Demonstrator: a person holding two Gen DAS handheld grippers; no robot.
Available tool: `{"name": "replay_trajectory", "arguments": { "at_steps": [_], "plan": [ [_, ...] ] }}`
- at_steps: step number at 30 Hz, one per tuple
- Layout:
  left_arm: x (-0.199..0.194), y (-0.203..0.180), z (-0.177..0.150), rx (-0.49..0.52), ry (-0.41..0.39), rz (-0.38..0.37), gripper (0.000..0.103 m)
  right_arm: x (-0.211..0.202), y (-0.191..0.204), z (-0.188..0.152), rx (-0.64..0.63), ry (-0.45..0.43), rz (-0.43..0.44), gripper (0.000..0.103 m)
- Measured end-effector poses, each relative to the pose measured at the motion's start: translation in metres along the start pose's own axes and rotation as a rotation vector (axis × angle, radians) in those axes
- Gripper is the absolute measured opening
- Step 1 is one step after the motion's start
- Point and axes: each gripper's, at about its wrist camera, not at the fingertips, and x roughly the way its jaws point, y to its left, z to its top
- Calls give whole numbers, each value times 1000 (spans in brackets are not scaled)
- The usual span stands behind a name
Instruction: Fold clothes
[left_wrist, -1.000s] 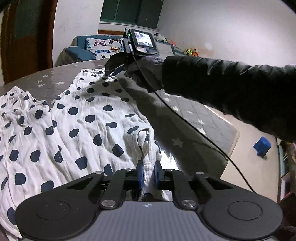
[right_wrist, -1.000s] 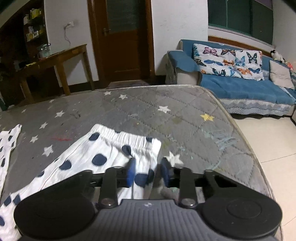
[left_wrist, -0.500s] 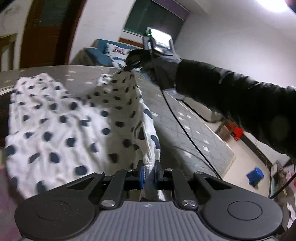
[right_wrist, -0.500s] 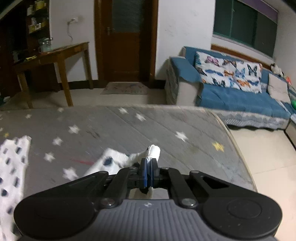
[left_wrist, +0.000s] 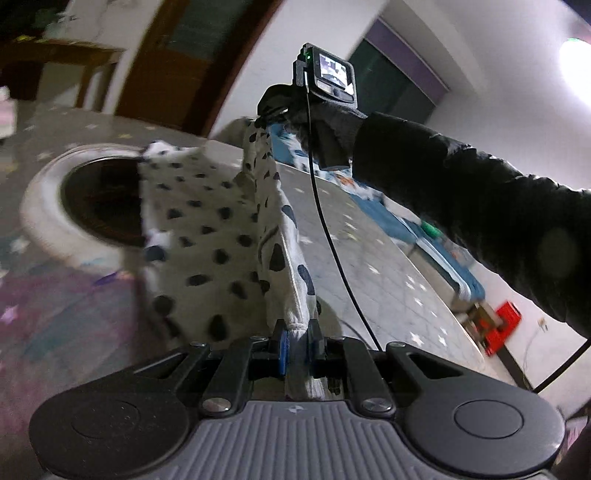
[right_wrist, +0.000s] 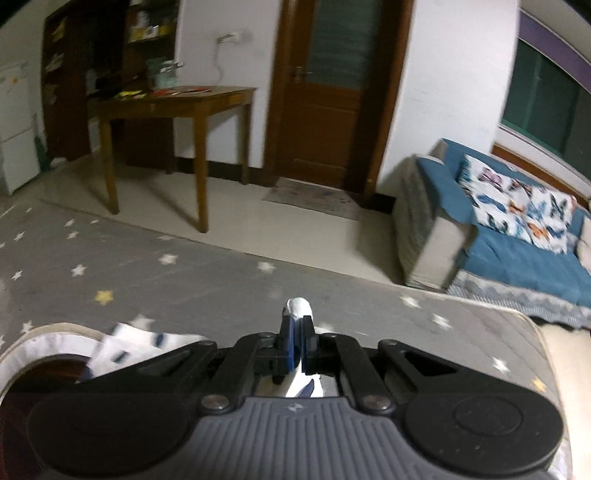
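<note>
We see a grey quilted mattress (right_wrist: 229, 280) scattered with white and yellow stars (its far edge meets pale floor tiles). A white polka-dot garment (left_wrist: 207, 236) is mostly raised above it; whether its lower left edge touches the mattress, we cannot tell.

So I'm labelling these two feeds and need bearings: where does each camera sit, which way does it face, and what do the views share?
Left wrist: sits on the left gripper, looking along its fingers at the lifted polka-dot garment; the right gripper and black sleeve show.
Right wrist: sits on the right gripper, facing the wooden table, door and blue sofa.
Shared: the garment, pinched by both, and the star-patterned mattress.
</note>
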Motion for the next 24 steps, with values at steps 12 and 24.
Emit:
{"name": "replay_trajectory", "arguments": {
  "at_steps": [12, 24],
  "plan": [
    [-20, 27, -19, -117, -8, 59, 11, 27, 108, -1, -121, 17, 131, 3],
    [-15, 28, -26, -138, 25, 102, 16, 16, 118, -2, -145, 29, 267, 7]
  ]
}}
